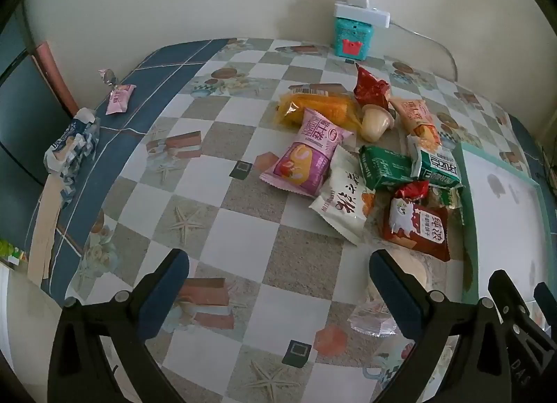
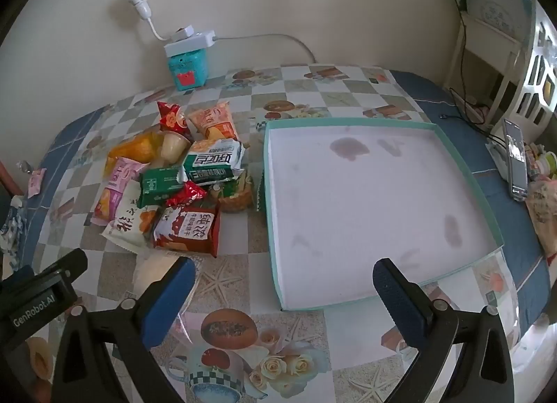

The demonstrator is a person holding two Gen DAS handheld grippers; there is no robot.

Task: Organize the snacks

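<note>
Both tools idle above the tablecloth (image 1: 243, 222), tilted down at the work. Left gripper (image 1: 278, 284) spread wide with nothing between the pads, hovering over bare checkered cloth just near of the snack pile (image 1: 365, 162). Right gripper (image 2: 283, 289) likewise spread wide and empty, hanging over the near edge of the teal-rimmed cardboard tray (image 2: 348, 121).

Snacks heaped in a loose overlapping cluster left of the tray: pink cake packet (image 1: 306, 159), white packet with black script (image 1: 344, 201), dark red biscuit packet (image 2: 189, 229), green wafer packet (image 2: 160, 183), jelly cup (image 1: 376, 122) farther back. Nothing in the tray yet, only stains on its white floor. Tray set right beside the pile, probably to keep transfers short. One small pink packet (image 1: 120, 98) stranded far left, well apart from the rest. Sorting apparently not yet begun.
</note>
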